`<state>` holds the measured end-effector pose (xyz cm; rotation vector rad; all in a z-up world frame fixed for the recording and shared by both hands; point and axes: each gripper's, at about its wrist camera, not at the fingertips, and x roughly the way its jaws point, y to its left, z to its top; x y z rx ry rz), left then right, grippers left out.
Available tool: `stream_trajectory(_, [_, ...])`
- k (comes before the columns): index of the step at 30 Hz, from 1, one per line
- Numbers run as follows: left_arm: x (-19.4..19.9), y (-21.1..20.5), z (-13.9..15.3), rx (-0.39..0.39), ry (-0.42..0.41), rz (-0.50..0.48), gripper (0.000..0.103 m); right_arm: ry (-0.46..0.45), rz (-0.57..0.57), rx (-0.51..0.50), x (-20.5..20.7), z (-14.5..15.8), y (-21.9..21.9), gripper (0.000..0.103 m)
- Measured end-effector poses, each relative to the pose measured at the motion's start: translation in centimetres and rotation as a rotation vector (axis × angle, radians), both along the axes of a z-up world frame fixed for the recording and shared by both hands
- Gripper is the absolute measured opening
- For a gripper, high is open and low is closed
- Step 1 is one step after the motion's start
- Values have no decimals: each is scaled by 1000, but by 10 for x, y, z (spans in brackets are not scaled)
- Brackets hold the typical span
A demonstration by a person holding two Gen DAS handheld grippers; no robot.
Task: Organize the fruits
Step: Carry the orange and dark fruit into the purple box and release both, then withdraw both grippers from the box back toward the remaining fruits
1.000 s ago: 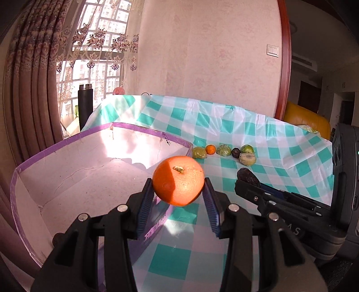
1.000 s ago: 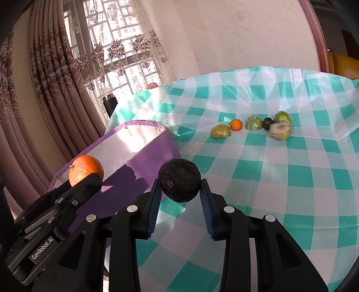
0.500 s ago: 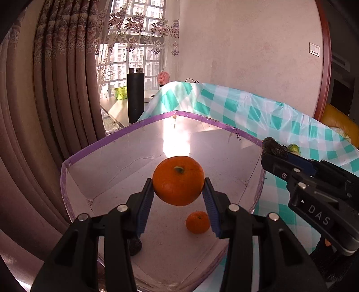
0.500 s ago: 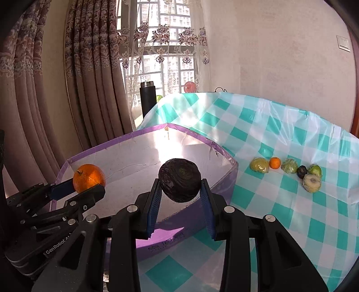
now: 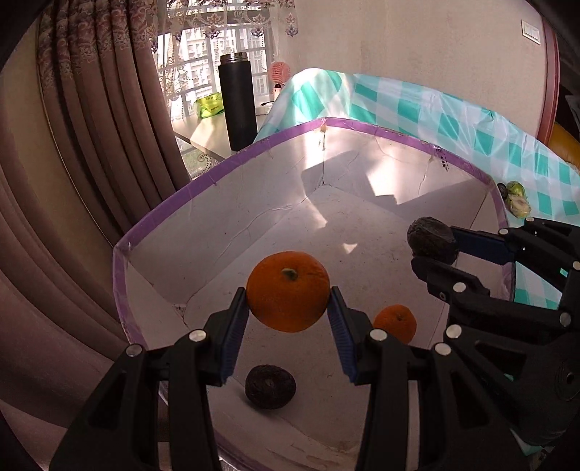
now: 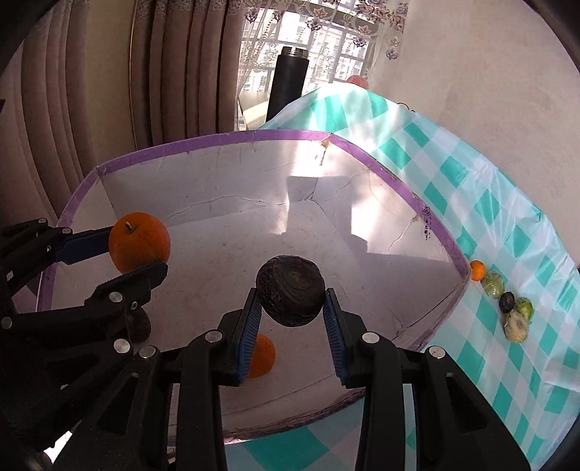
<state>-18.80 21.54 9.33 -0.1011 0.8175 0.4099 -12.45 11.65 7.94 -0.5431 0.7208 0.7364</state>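
Both grippers hang over the box w/ fruit clamped, ready to drop: left gripper grips the orange, right gripper the dark fruit.

Domestic room, likely a living or dining area. Heavy brown pleated curtains and a floral lace sheer hang at a barred window; apartment blocks outside. Table under teal-and-white checked cloth. Black thermos on a side ledge. Pale wallpapered wall with a light switch. Yellow shape at far right, possibly a sofa; too cropped to confirm.
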Motion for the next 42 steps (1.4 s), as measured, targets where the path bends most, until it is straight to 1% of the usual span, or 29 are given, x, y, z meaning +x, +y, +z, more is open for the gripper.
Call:
stream_trajectory(4, [7,14,-7,-8,80,25,45,13,2,-91,2,-11,15,36])
stream_trajectory(6, [8,22,-9,0,96,50,45,8,-1,-123,3,-16,19,36])
stream_trajectory(9, [7,26,-10,0,94,51,45,19,-9,-152,4,-25,20,38])
stream_trajectory(10, [7,26,-10,0,88,49,49,13,-3,-147,3,-26,20,43])
stream_trajectory(11, [7,26,-8,-6,78,47,64,7,3,-143,2,-26,21,53])
stream_trajectory(12, [7,26,-7,-12,63,41,72,1,3,-143,1,-26,20,59])
stream_trajectory(13, [6,24,-5,-8,50,41,85,-8,0,-145,0,-26,20,65])
stream_trajectory(14, [6,23,-3,3,47,49,92,-16,-4,-144,0,-26,20,70])
stream_trajectory(16, [6,22,-3,8,46,55,92,-3,-15,-129,2,-26,17,74])
stream_trajectory(18, [7,25,-4,-5,48,58,92,-5,-11,-120,1,-26,16,75])
stream_trajectory(28, [7,23,-7,11,54,67,93,-12,-9,-70,-2,-24,14,79])
stream_trajectory(35, [6,24,-6,12,59,76,93,-22,-7,-28,-2,-22,9,79])
stream_trajectory(39, [5,20,0,45,62,87,93,-28,4,23,-4,-19,3,78])
stream_trajectory(42, [0,13,12,87,38,106,93,-57,14,81,-10,-10,-6,79])
